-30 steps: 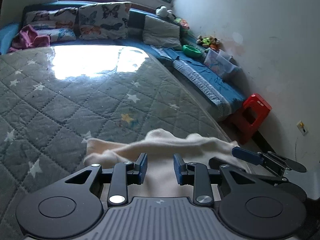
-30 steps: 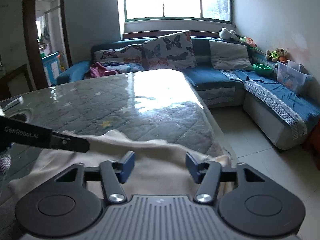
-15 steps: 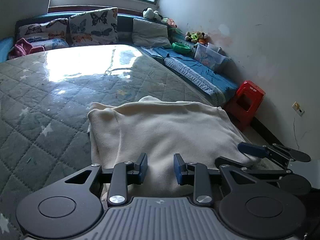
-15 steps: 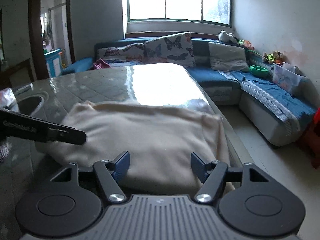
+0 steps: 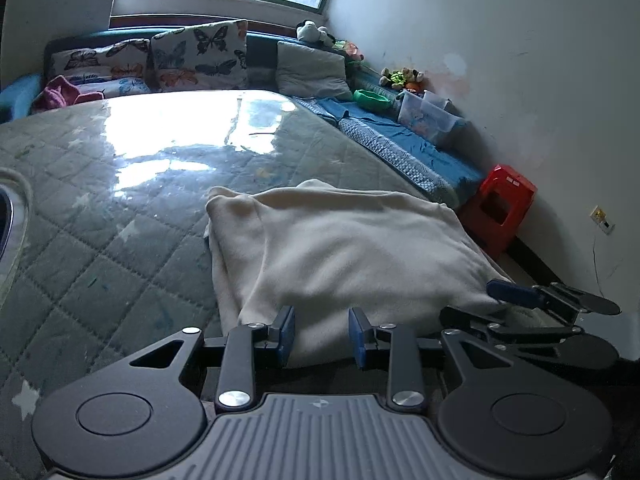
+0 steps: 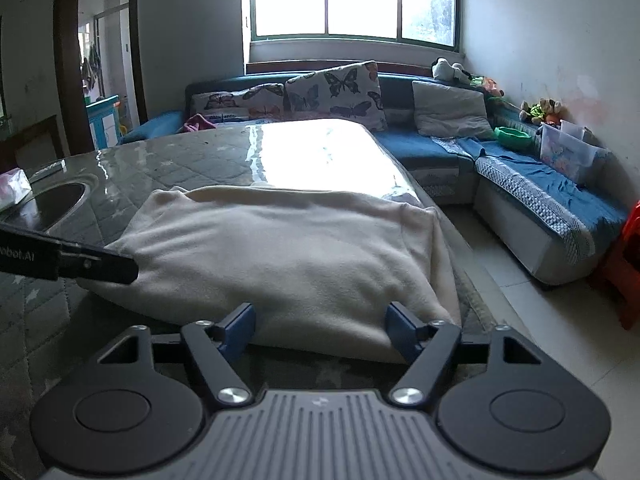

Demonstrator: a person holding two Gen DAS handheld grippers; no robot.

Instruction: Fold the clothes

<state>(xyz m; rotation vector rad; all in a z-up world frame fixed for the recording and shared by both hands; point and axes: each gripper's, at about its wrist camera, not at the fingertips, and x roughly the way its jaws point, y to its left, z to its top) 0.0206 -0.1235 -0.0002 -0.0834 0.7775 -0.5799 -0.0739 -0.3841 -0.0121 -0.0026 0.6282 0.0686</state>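
Note:
A cream fleece garment (image 5: 344,248) lies folded on the grey quilted table (image 5: 120,216), near its right edge; it also shows in the right wrist view (image 6: 288,256). My left gripper (image 5: 321,336) is open, its fingertips at the garment's near fold, with nothing between them. My right gripper (image 6: 320,328) is open wide at the near edge of the garment, empty. The right gripper shows at the right of the left wrist view (image 5: 532,300). The left gripper's finger shows at the left of the right wrist view (image 6: 92,266).
A blue corner sofa (image 6: 532,184) with butterfly cushions (image 6: 332,92) runs behind and right of the table. A red stool (image 5: 504,204) stands by the wall. A round dark tray (image 6: 56,200) and a tissue pack (image 6: 12,188) sit at the table's left.
Both grippers have pulled back toward the near edge, so more of the garment shows. The right gripper's jaws have opened wider. The garment lies flat where it was.

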